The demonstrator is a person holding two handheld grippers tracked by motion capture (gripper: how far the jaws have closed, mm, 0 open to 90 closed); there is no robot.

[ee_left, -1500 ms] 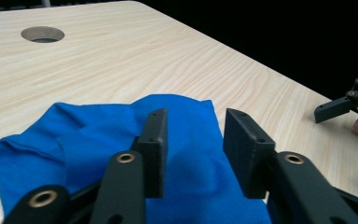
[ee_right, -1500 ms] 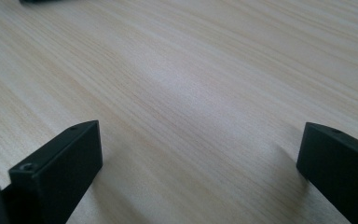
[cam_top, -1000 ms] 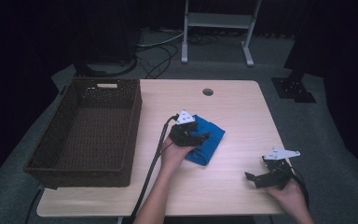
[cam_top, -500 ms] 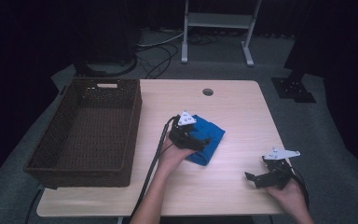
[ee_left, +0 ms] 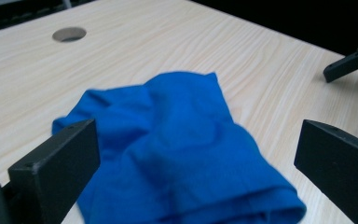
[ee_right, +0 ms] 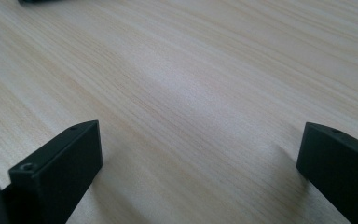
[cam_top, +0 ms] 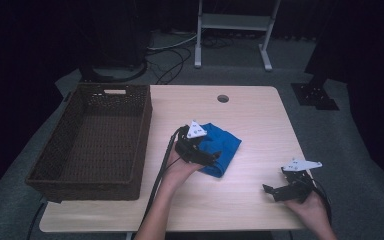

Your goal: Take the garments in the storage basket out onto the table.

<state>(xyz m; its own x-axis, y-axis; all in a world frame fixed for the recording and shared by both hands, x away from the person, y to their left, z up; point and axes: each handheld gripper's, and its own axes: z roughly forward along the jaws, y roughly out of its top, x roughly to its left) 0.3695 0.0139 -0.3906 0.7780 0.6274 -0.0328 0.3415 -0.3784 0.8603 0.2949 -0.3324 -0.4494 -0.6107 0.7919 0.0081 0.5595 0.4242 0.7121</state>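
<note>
Left gripper [cam_top: 215, 157] at frame centre: jaws just opened wide, blue cloth [ee_left: 177, 149] lay between, unpinched. Right gripper [cam_top: 275, 190] lower right: released.

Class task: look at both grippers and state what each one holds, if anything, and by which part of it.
Nothing is held. The left gripper has just opened its jaws; they stand wide on either side of the blue cloth without pressing it. The right gripper is open over bare table.

left gripper [cam_top: 215, 159] fingers just opened, right gripper [cam_top: 275, 192] spread
</note>
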